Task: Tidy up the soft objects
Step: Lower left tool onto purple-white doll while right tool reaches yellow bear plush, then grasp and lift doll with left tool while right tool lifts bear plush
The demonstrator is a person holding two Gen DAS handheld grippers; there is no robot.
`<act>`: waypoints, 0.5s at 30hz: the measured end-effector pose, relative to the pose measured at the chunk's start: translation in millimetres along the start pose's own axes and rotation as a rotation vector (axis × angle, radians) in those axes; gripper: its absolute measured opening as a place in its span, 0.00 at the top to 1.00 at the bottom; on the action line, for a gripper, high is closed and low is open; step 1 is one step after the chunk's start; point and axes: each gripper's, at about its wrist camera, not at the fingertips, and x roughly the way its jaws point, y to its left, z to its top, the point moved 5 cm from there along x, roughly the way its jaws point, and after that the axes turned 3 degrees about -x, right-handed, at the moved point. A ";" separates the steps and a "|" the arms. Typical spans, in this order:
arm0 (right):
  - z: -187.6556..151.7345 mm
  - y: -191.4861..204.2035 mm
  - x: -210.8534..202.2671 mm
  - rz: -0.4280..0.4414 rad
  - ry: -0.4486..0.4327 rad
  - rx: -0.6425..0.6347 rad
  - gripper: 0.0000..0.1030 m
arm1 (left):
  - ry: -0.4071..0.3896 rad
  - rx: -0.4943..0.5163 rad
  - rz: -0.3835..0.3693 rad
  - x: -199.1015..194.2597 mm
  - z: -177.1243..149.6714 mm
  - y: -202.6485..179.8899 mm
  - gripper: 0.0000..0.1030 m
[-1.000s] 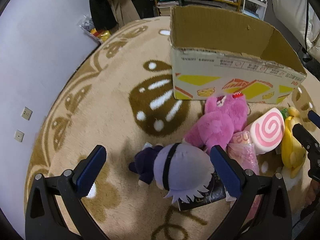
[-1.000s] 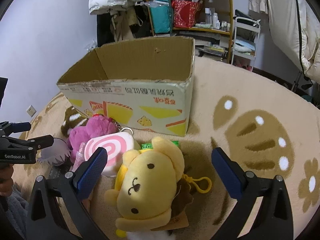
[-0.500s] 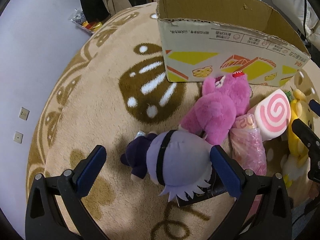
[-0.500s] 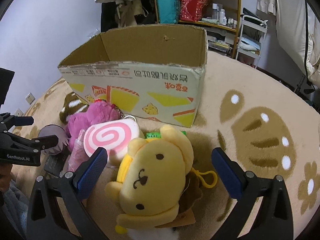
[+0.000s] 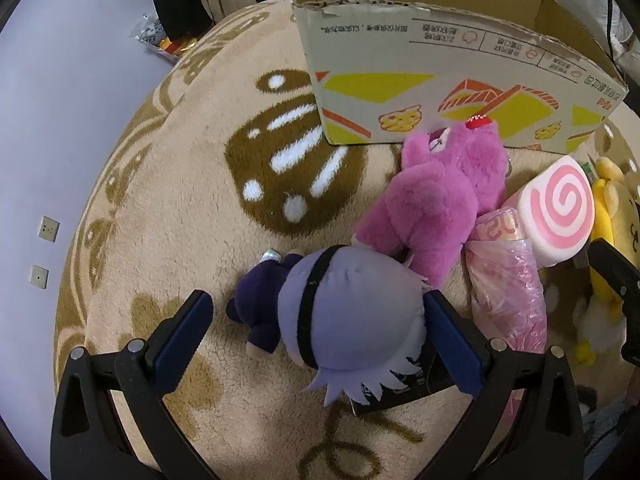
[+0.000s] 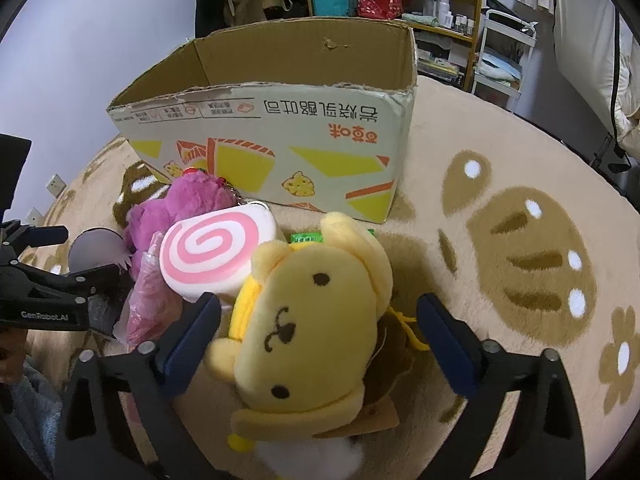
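Beige carpet (image 5: 192, 184) with brown flower and mushroom patterns is covering the floor, and an open cardboard box (image 6: 280, 128) is standing on it in front of cluttered shelves (image 6: 440, 8). Just before the box, a row of soft toys is lying packed together: a purple doll with a pale lavender head (image 5: 344, 308), a magenta plush bear (image 5: 440, 200), a pink plastic-wrapped roll (image 5: 508, 280), a pink swirl cushion (image 6: 216, 252) and a yellow dog plush (image 6: 312, 320). The left tool (image 5: 316, 336) is pointing steeply down at the carpet, its blue pads standing wide on either side of the lavender head; the right pad is sitting just beside the head, the left pad well clear of it, so nothing is being gripped. The right tool (image 6: 320, 332) is also tilting steeply downward, straddling the yellow dog plush; its jaws have just been closing a little around the toy, yet both pads are still standing apart from it. A fuzzy blue sleeve (image 6: 28, 400) is showing behind the left tool in the right wrist view.
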 end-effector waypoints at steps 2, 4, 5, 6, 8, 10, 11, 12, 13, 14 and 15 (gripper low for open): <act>-0.1 1.4 0.5 0.002 0.005 -0.004 0.16 | -0.008 0.000 -0.014 -1.3 -0.6 -1.2 0.10; -1.2 1.2 1.9 -0.001 0.016 -0.005 0.18 | 0.000 0.002 -0.056 -0.7 -1.6 -3.6 0.22; -1.6 1.0 2.1 -0.001 0.017 -0.005 0.21 | 0.003 0.002 -0.060 -0.2 -2.1 -4.1 0.22; -1.3 0.1 1.7 -0.002 0.015 -0.003 0.22 | -0.004 0.003 -0.059 -0.7 -2.1 -4.3 0.23; -0.1 -1.2 -0.1 0.007 0.005 0.008 0.25 | -0.008 0.003 -0.066 -1.5 -1.7 -5.3 0.26; 1.0 -2.3 -2.3 0.010 -0.006 0.014 0.26 | -0.007 -0.005 -0.072 -2.1 -1.9 -4.6 0.27; 1.8 -2.9 -4.4 0.010 -0.014 0.018 0.27 | -0.009 -0.008 -0.074 -2.7 -1.9 -4.2 0.29; 2.6 -3.1 -6.0 0.011 -0.021 0.021 0.28 | -0.010 -0.011 -0.077 -3.1 -1.7 -3.7 0.30; 3.2 -3.7 -8.2 0.007 -0.028 0.022 0.28 | -0.010 -0.013 -0.080 -3.9 -1.5 -3.6 0.32; 4.1 -3.9 -10.8 0.009 -0.037 0.024 0.28 | -0.015 -0.012 -0.088 -5.8 -1.3 -4.3 0.39; 5.1 -4.0 -13.6 0.010 -0.046 0.026 0.28 | -0.014 -0.013 -0.091 -9.0 -2.7 -6.1 0.39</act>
